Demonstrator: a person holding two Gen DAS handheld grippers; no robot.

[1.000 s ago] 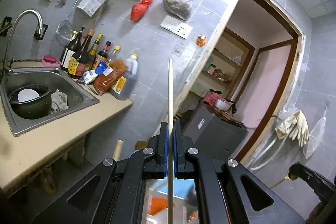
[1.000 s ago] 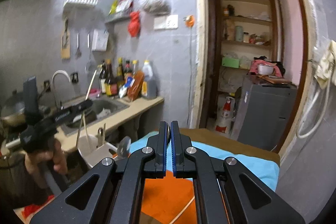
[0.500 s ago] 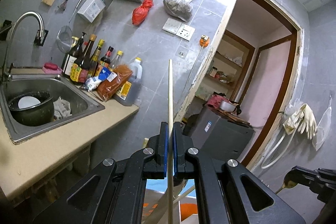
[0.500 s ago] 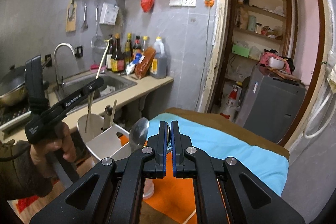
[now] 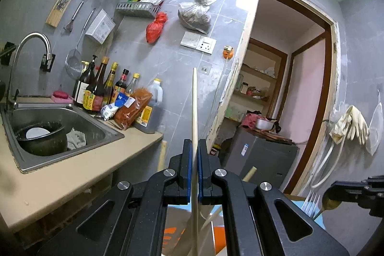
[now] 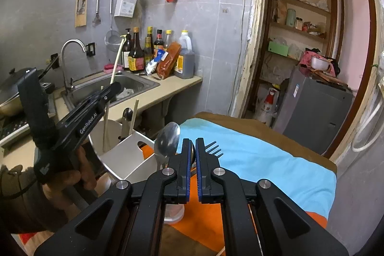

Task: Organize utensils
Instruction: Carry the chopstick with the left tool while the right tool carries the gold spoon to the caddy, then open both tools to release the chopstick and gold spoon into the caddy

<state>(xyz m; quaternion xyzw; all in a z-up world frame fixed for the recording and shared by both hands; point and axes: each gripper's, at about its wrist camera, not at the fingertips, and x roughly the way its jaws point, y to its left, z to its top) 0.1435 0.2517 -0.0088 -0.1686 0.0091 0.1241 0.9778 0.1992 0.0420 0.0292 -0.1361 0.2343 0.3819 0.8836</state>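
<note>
My left gripper (image 5: 195, 150) is shut on a long pale wooden chopstick (image 5: 195, 112) that stands upright between its jaws. In the right wrist view the left gripper (image 6: 112, 89) holds that chopstick (image 6: 115, 66) with its lower end inside a white round cup (image 6: 100, 136) of the utensil holder. My right gripper (image 6: 192, 148) is shut on a brass-coloured utensil, seen in the left wrist view as a spoon (image 5: 330, 203). A steel spoon (image 6: 166, 138) and a fork (image 6: 213, 148) stand in the white holder (image 6: 124, 160) just ahead of the right gripper.
A table with blue (image 6: 264, 160) and orange cloth lies below the right gripper. A counter with a steel sink (image 5: 60, 126), a tap and several sauce bottles (image 5: 100, 85) is at the left. A doorway (image 5: 288, 88) and a grey fridge are at the right.
Both grippers have come down towards the table. The chopstick's lower end has gone into the white cup. The right gripper has moved close to the holder, and its jaws stand slightly wider.
</note>
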